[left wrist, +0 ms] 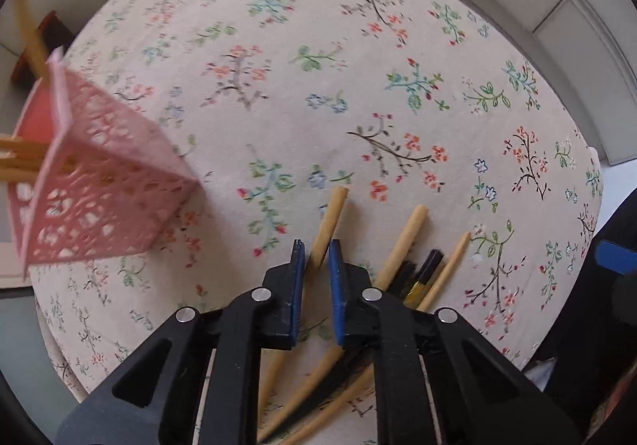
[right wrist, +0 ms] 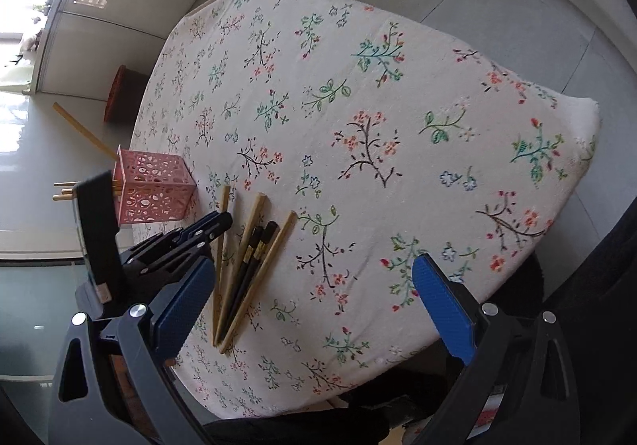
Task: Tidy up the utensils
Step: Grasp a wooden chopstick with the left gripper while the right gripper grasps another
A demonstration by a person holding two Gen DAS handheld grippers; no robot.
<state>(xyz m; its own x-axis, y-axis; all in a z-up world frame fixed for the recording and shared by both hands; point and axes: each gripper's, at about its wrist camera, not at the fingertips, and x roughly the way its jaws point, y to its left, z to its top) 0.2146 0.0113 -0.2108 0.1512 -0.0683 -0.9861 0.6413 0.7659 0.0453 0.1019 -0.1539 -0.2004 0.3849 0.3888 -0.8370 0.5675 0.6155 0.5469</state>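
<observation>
Several wooden chopsticks [right wrist: 254, 265] and a black pair [right wrist: 254, 253] lie on the floral tablecloth. A pink perforated holder [left wrist: 99, 182] stands at the table's left edge with wooden chopsticks [left wrist: 20, 162] in it; it also shows in the right wrist view [right wrist: 153, 190]. My left gripper [left wrist: 316, 249] is low over the pile, its jaws narrowly apart around the leftmost wooden chopstick [left wrist: 328, 222]; I cannot tell if the pads touch it. It also shows in the right wrist view [right wrist: 223, 220]. My right gripper [right wrist: 314, 293] is wide open and empty above the table's near part.
The floral tablecloth [right wrist: 398, 106] covers the whole table. A brown stool [right wrist: 119, 94] stands on the tiled floor beyond the table's left edge. The holder sits close to that edge.
</observation>
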